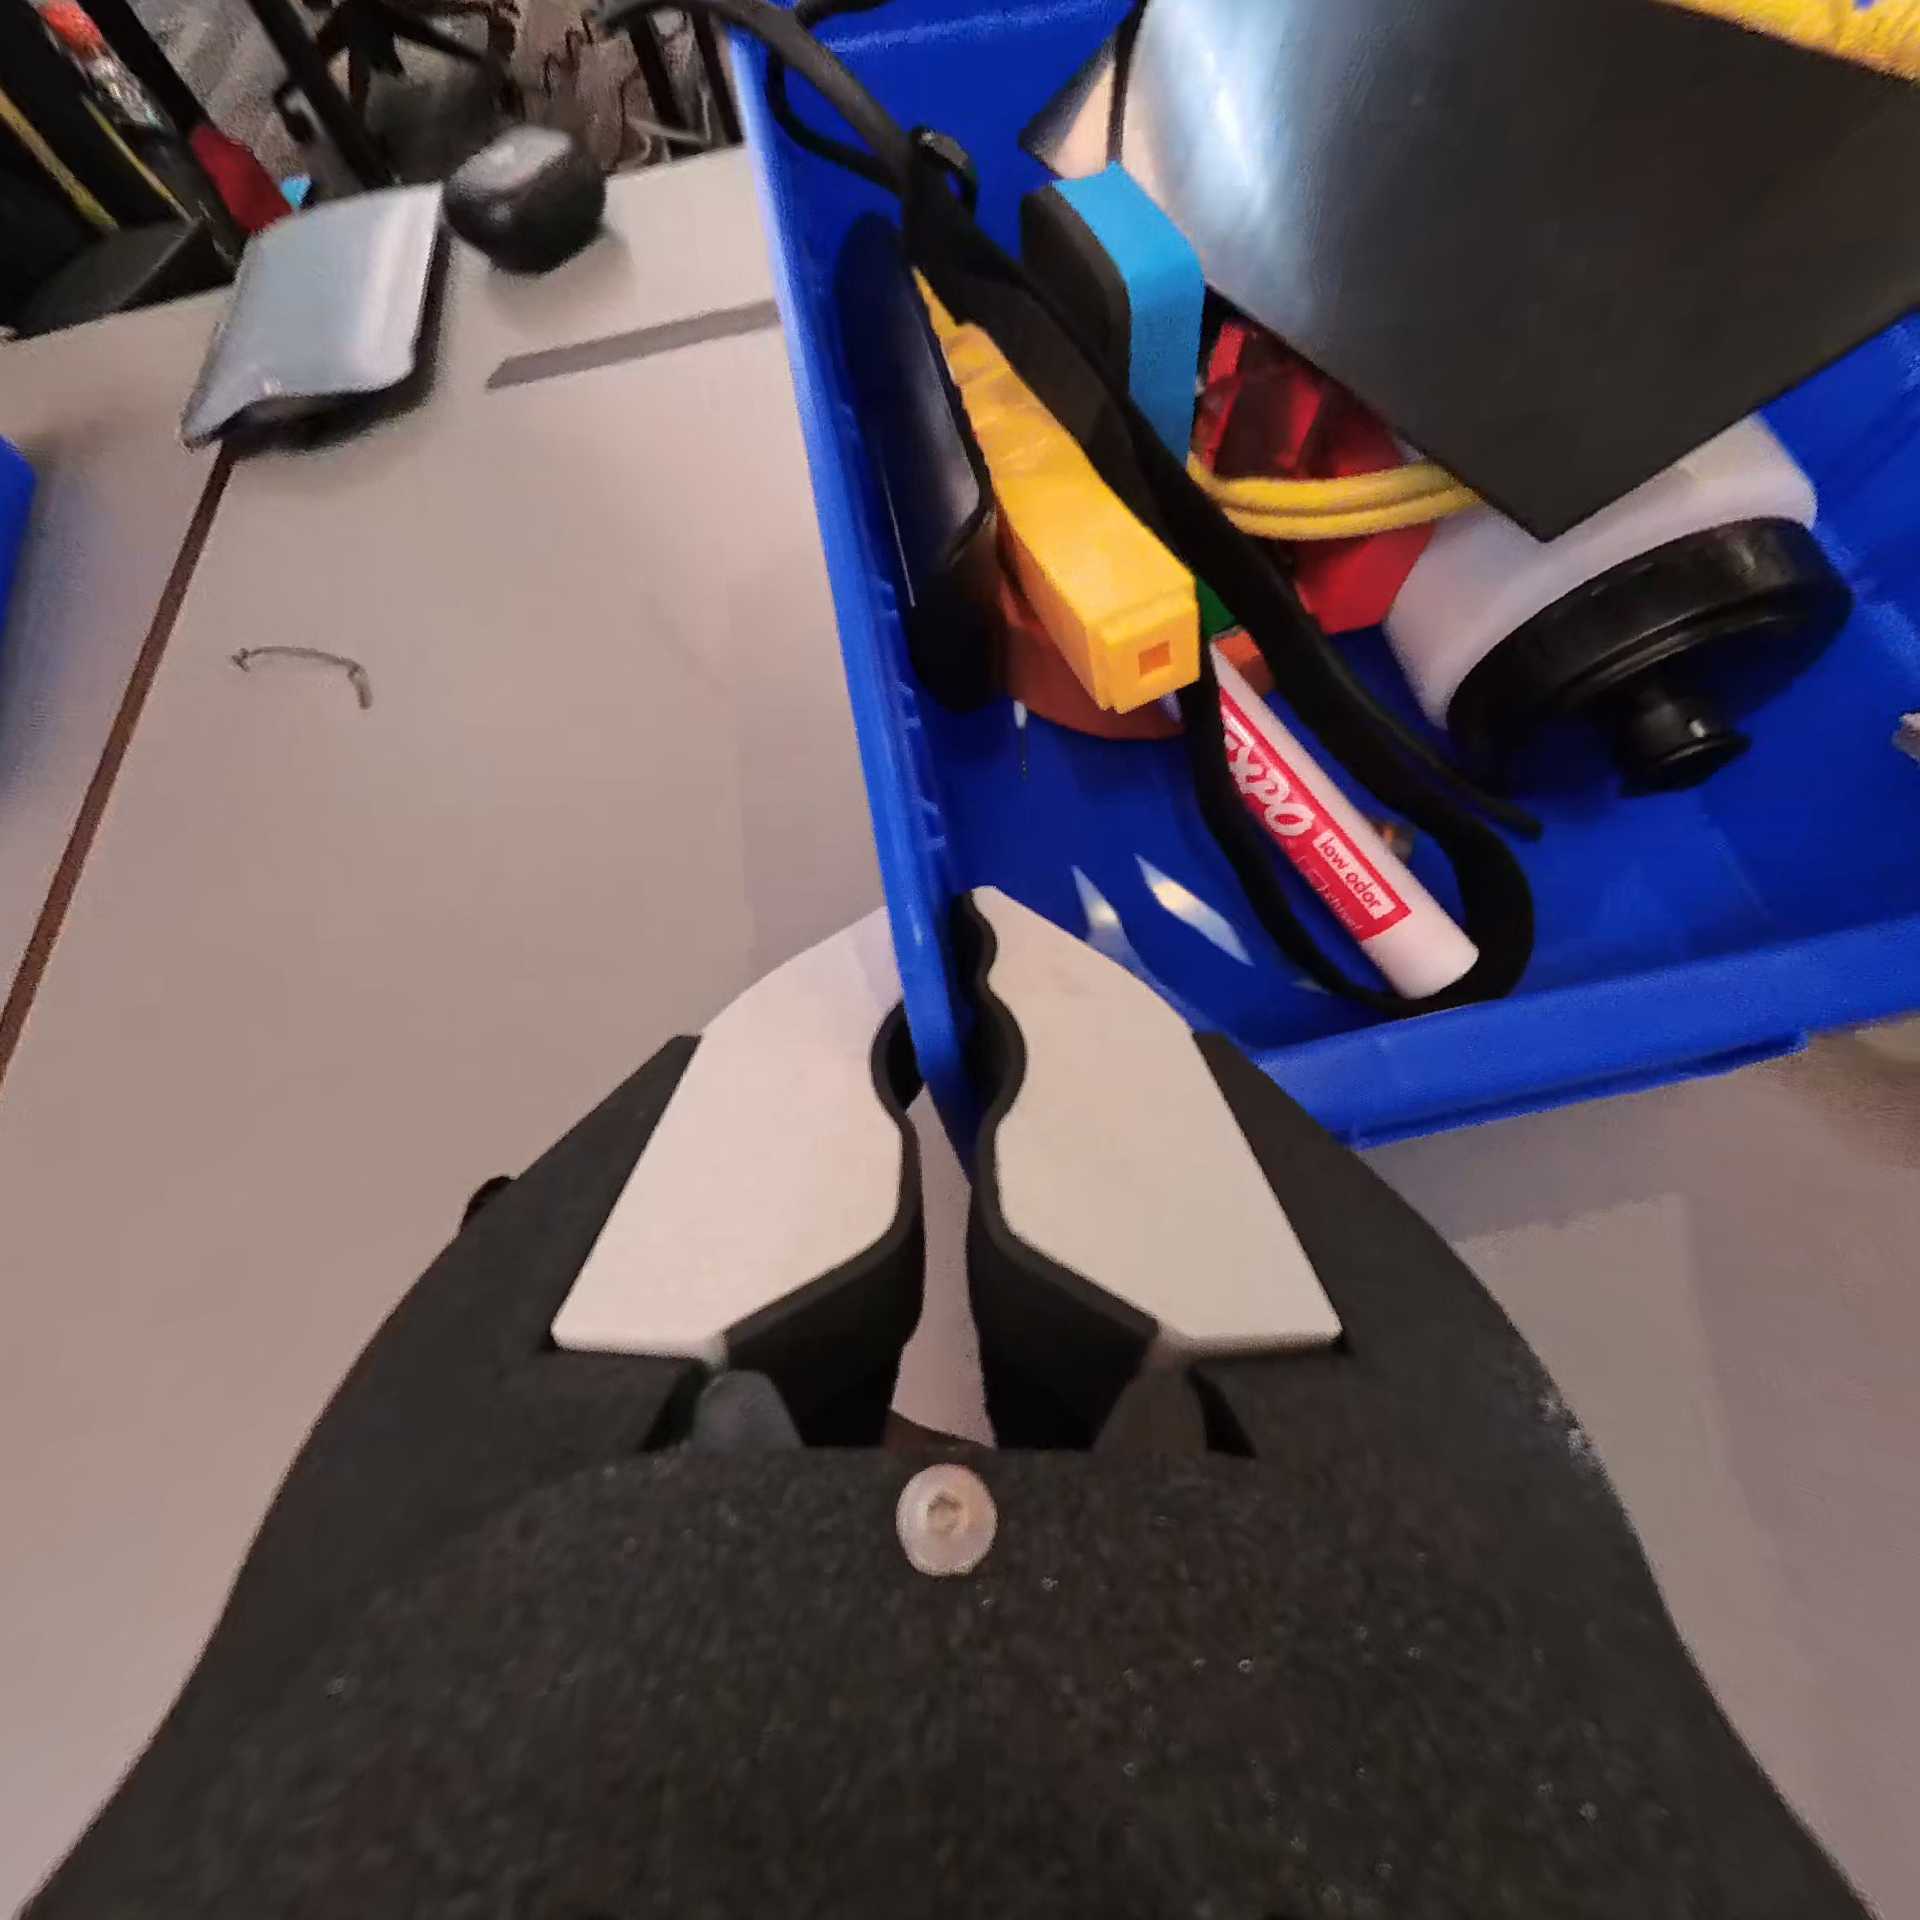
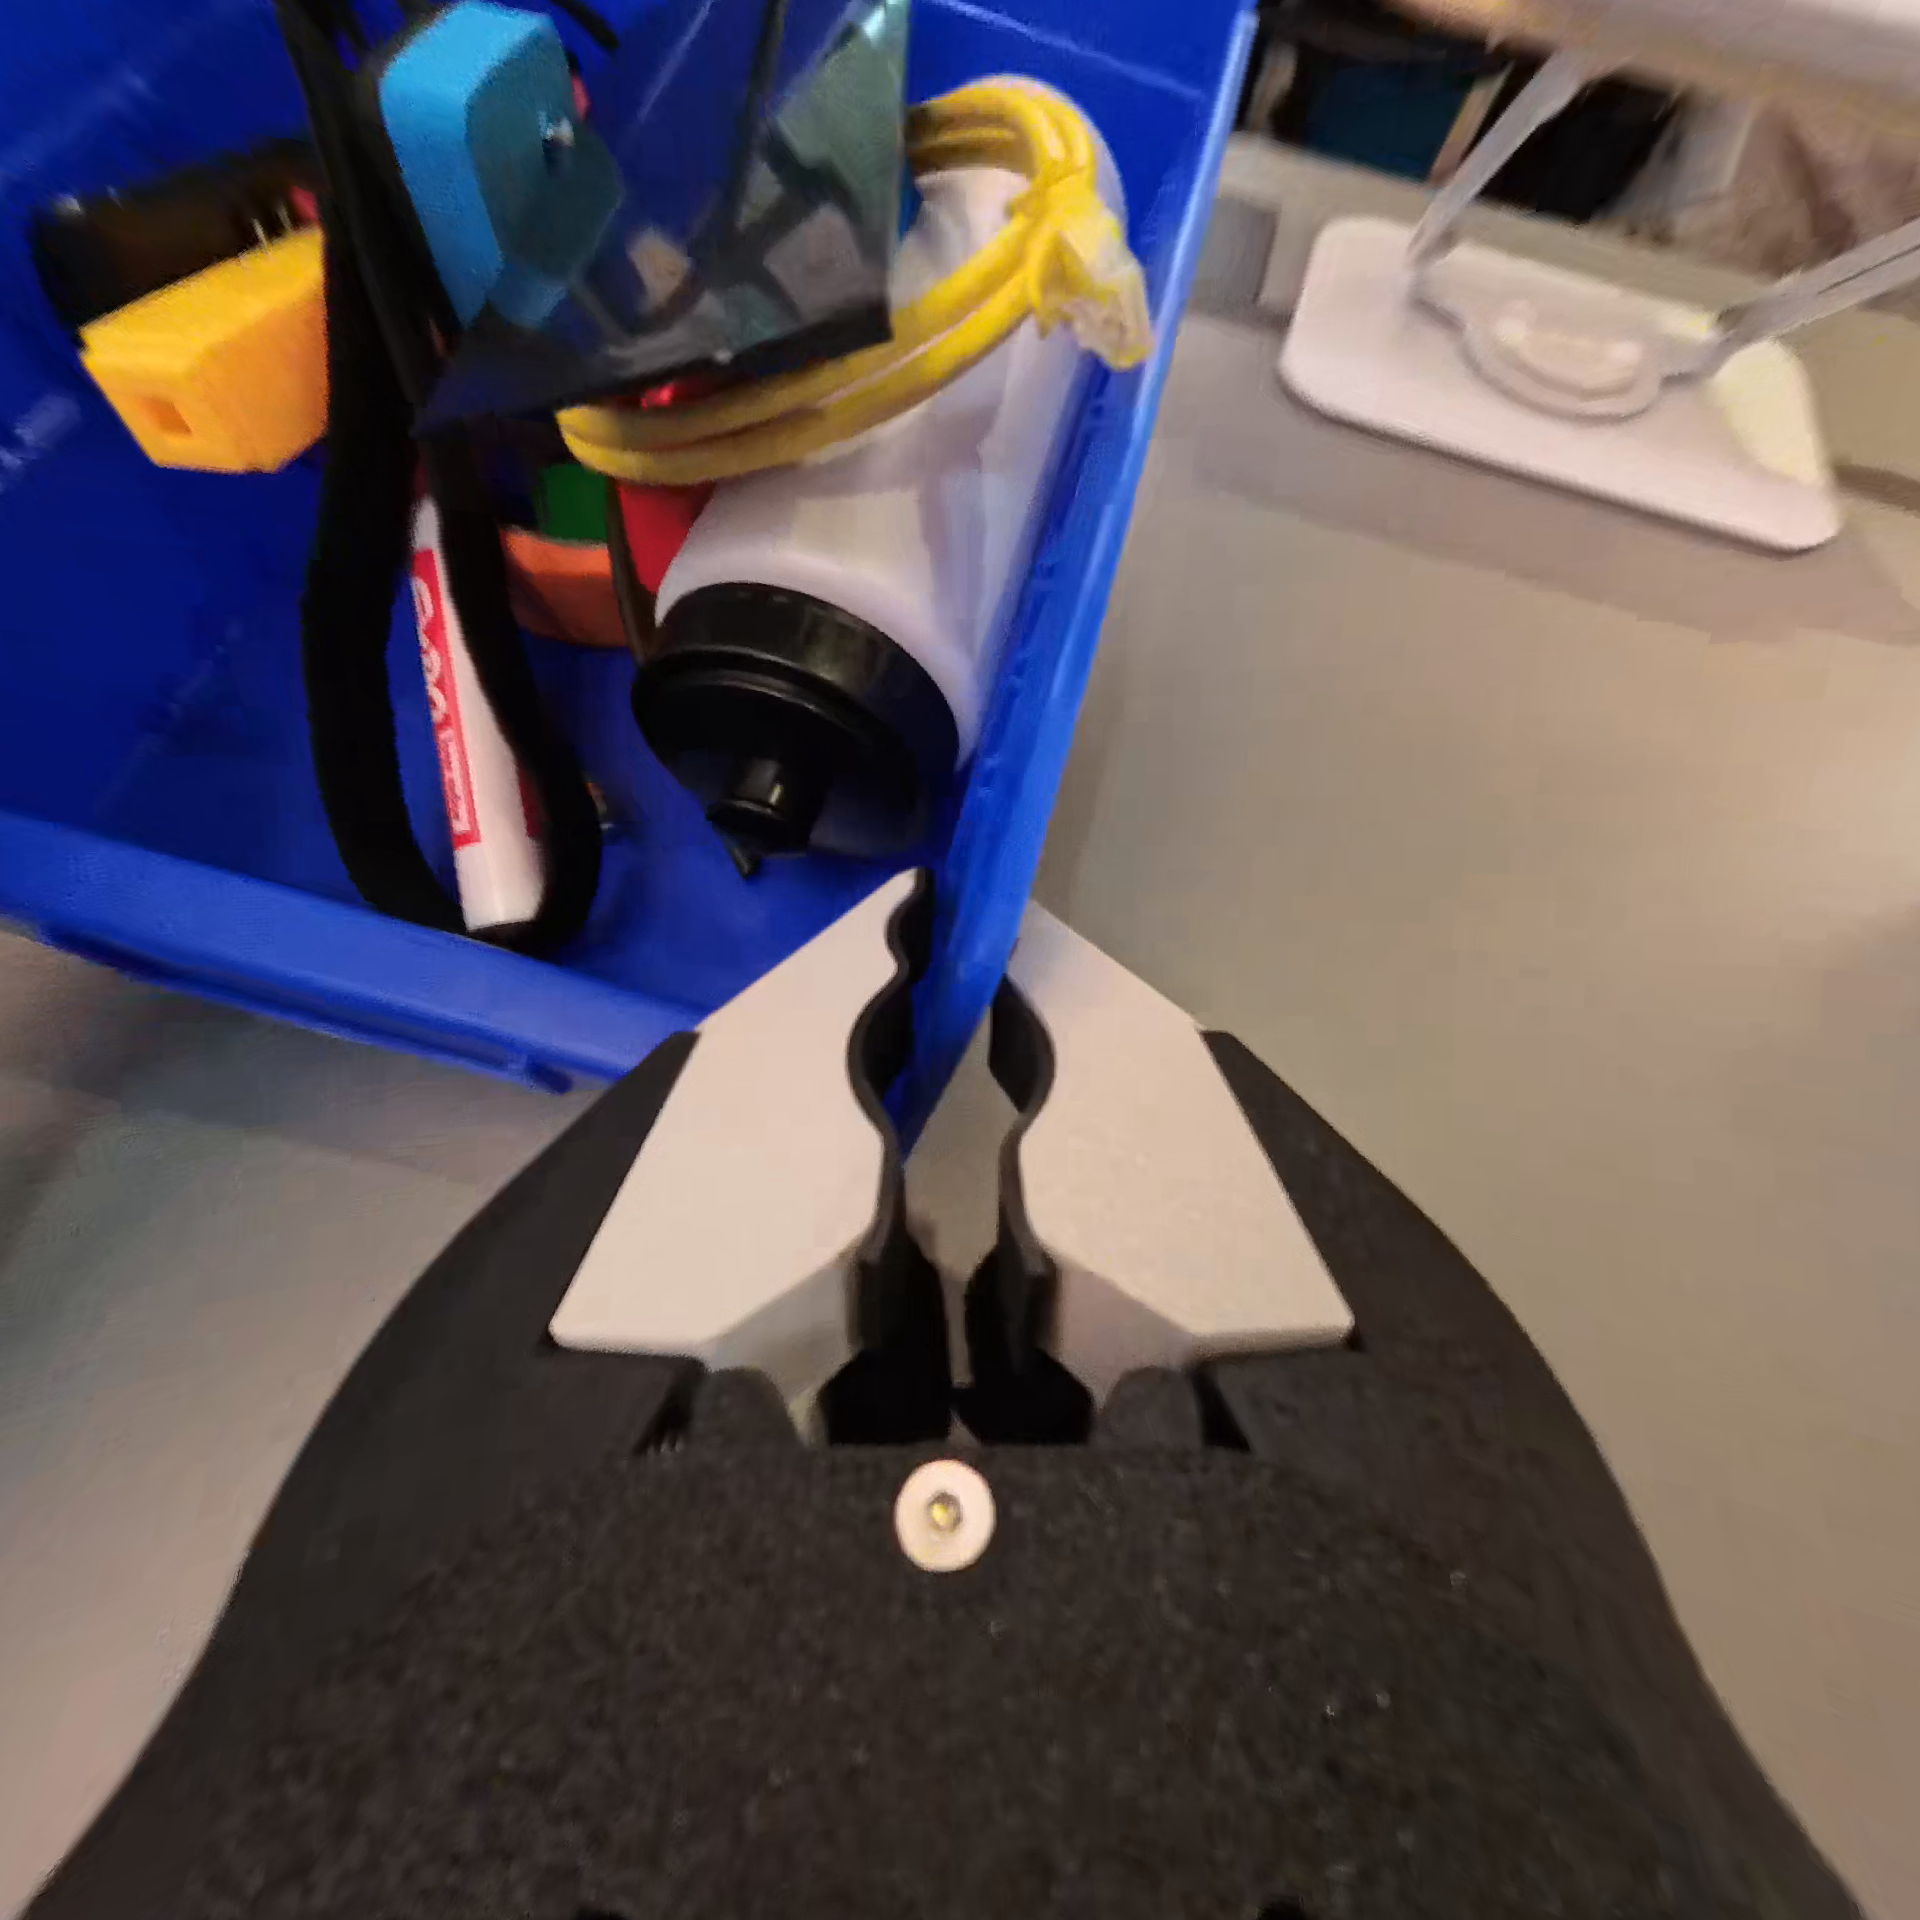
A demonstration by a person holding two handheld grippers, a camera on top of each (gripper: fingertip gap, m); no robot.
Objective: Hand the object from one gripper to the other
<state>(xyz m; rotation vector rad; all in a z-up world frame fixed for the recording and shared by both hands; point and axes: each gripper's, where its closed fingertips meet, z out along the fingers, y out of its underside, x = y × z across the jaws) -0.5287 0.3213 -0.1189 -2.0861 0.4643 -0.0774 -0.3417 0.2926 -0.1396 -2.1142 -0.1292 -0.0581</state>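
Observation:
A blue plastic bin (image 1: 831, 520) stands on the grey table, and each gripper grips one of its side walls. My left gripper (image 1: 940, 935) is shut on the bin's left wall near the front corner. My right gripper (image 2: 966, 914) is shut on the right wall (image 2: 1091, 520) near its front corner. Inside the bin lie a white marker with a red label (image 1: 1340, 842), a yellow block (image 1: 1091, 561), a white bottle with a black cap (image 1: 1621, 644), a coiled yellow cable (image 2: 997, 281), a black strap (image 1: 1247, 623) and a dark shiny sheet (image 1: 1507, 208).
Left of the bin, a grey pouch (image 1: 322, 312) and a black object (image 1: 525, 203) lie at the table's far side, near a grey tape strip (image 1: 634, 343). Right of the bin stands a white base with clear arms (image 2: 1558, 416). Across from one pair of fingers to the other is roughly 20 centimetres.

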